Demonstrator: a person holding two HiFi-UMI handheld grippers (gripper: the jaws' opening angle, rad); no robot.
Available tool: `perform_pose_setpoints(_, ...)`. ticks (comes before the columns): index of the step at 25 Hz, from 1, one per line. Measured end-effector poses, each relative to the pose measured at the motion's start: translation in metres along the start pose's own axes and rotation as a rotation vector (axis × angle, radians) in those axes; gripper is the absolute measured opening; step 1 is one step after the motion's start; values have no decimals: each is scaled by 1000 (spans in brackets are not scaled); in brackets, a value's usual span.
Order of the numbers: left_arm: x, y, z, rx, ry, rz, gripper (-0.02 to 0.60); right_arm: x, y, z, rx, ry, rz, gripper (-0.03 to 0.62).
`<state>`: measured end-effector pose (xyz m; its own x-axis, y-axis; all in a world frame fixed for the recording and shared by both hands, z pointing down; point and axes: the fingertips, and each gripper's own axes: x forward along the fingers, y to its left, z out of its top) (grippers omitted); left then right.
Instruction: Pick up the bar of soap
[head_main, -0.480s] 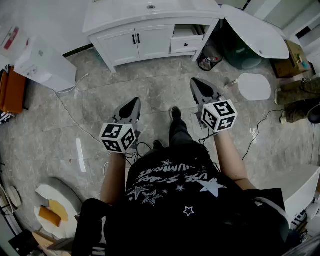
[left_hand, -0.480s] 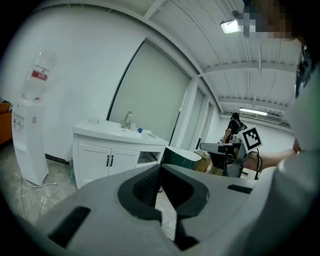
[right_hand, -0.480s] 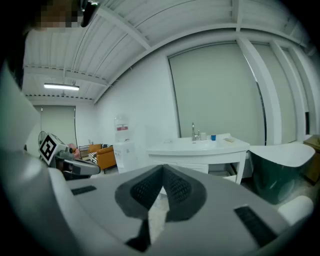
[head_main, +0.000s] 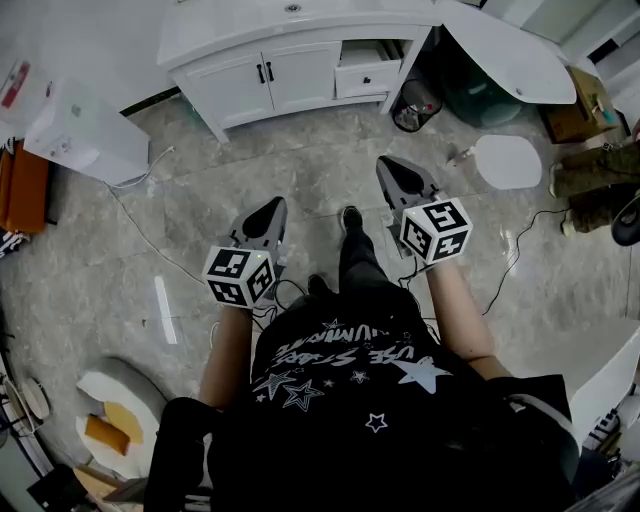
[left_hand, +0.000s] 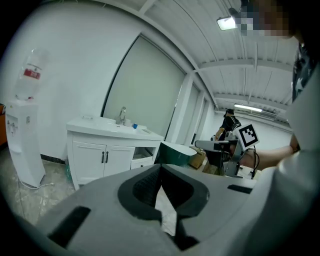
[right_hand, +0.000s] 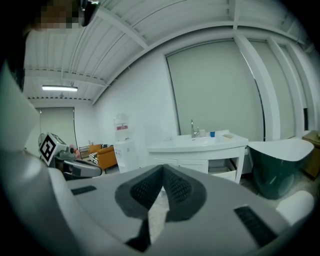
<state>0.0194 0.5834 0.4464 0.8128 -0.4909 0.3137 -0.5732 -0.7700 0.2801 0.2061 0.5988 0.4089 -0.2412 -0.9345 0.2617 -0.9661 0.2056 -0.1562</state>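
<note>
Looking down in the head view, the left gripper (head_main: 270, 208) and right gripper (head_main: 392, 170) hung over the floor (head_main: 320, 170), well short of the white sink table (head_main: 220, 40). Left gripper view: jaws pinched together, empty. Right gripper view: same deal, closed on nothing. What looked like the bar of soap (right_hand: 227, 135) sat on the table, right of the faucet (right_hand: 192, 127).

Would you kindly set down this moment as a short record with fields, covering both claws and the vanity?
left claw: shut, empty, held over the floor
right claw: shut, empty, held over the floor
vanity: ahead of both claws, not reached; one drawer open
bar of soap: cannot be made out from here
water dispenser: left of the vanity
</note>
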Motion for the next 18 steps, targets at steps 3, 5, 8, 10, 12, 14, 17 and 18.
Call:
perform_pose_setpoints(3,4,3,-3,6,14,2,9,5,-3,-2,-8,8,-6,5)
perform_pose_setpoints(5,7,7,0,2,13,9,9,10,-6,0,-16,3,-9,6)
perform_pose_setpoints(8,14,15,6,1,4,23,9,21,-14,4,-17,-4,-15,6)
perform_pose_setpoints(10,21,22,12,2,-2,35,9,30,-21,6,-38,4,-16,20)
perform_pose_setpoints(12,31,29,18,-3,-5,47,9,43,-28,9,-61,9,4,113)
perform_pose_setpoints(14,44,38,25,-10,-7,63,9,59,-38,15,-72,8,31,142)
perform_pose_setpoints(17,68,57,38,-15,-9,97,9,92,-57,26,-66,5,81,201)
perform_pose_setpoints(18,76,63,43,-16,-10,109,9,104,-64,31,-62,4,96,219)
